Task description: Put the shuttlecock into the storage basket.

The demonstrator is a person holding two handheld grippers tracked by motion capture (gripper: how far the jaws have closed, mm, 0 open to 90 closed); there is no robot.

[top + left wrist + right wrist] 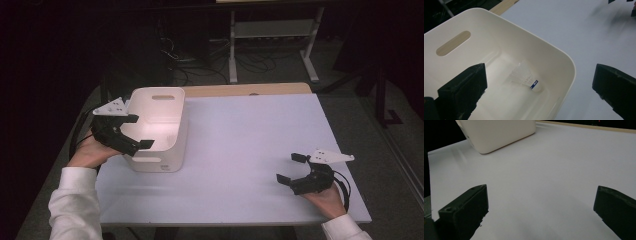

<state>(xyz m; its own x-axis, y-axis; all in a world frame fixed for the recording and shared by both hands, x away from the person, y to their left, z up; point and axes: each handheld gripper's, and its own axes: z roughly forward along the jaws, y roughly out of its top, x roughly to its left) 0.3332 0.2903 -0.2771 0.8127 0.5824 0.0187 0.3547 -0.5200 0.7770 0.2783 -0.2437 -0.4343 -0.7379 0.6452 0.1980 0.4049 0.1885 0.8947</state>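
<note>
L gripper [541, 92] jaws apart over bin [564, 57]; shuttlecock [525, 78] inside (cork lower-right); R gripper [541, 212] apart.

Left claw [134, 131] and right claw [291, 167] both gape wide, each gripping nothing.

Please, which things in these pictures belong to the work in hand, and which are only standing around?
Part of the work:
- white bin
- shuttlecock lying inside the bin
- left gripper, jaws open over the bin
- right gripper, jaws open above the table

Only around:
- white table
- metal stand behind the table
- floor cables
</note>
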